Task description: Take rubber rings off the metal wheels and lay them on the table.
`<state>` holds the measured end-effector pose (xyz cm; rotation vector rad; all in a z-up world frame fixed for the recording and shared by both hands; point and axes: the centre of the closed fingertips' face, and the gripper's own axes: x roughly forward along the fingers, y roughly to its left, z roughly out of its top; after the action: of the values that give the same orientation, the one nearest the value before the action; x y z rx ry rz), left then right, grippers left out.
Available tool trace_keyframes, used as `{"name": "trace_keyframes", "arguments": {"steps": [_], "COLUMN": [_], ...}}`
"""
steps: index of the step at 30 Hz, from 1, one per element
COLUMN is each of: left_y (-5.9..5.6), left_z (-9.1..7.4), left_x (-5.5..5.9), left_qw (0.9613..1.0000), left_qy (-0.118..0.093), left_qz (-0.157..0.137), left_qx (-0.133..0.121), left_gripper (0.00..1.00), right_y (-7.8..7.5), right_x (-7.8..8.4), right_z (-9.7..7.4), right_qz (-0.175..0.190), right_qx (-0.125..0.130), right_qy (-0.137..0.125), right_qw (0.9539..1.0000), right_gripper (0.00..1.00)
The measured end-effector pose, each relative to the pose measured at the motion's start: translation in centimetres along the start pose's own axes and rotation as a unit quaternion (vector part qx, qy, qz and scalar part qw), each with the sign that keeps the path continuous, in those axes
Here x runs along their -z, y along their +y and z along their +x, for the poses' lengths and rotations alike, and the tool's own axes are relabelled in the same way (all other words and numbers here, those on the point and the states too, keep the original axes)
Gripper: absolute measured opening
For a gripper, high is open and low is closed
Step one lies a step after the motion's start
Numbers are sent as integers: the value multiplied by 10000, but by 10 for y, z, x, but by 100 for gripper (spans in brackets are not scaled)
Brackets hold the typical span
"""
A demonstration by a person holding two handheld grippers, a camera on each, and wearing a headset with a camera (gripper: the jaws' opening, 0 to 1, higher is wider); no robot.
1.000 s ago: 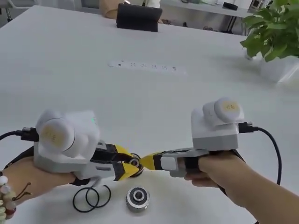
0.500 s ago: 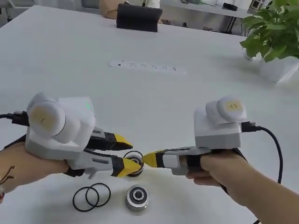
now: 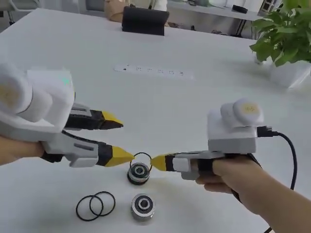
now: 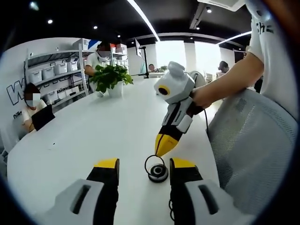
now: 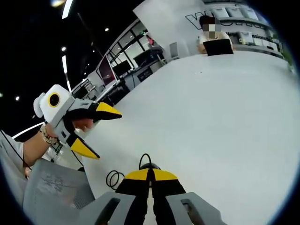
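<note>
Arching thin black ring (image 3: 141, 153) above wheel (image 3: 139, 173)

Left gripper (image 3: 126, 141): jaws held apart.
Right gripper (image 3: 153, 161): jaws pressed together on rubber ring (image 3: 142, 154).
Loose rings (image 3: 95, 205): laid beside metal wheel (image 3: 143, 205).

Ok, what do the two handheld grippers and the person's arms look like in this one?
Both match: the left gripper and right gripper have grey-white bodies, black jaw sections and pointed yellow tips. A black cable runs from the right one. The person wears a white short-sleeved shirt and a beaded bracelet on the left wrist.
</note>
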<state>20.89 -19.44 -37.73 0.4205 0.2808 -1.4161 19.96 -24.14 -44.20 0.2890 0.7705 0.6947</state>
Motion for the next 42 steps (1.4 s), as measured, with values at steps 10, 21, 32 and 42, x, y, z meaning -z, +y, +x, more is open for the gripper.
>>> {"name": "trace_keyframes", "arguments": {"steps": [10,21,32,42], "left_y": [-9,-15,-27,-38], "left_z": [-34,-73,-99,-113], "left_x": [-4,-6,16,29], "left_qw": [9999,9998,9992,9982], "left_qy": [42,-41,181,176], "left_qz": [88,7,-56,-308], "left_qx": [52,-194,-347,-480], "left_gripper": [56,71,75,79], "right_y": [4,10,24,32], "right_x": [-6,-9,-13,-15], "right_z": [-2,-3,-4,-4], "right_qz": [-3,-16,-73,-90], "right_qx": [-44,-135,-308,-429], "right_qy": [-94,-137,-194,-227], "right_qw": [9999,9998,9993,9988], "right_gripper": [0,0,0,0]}}
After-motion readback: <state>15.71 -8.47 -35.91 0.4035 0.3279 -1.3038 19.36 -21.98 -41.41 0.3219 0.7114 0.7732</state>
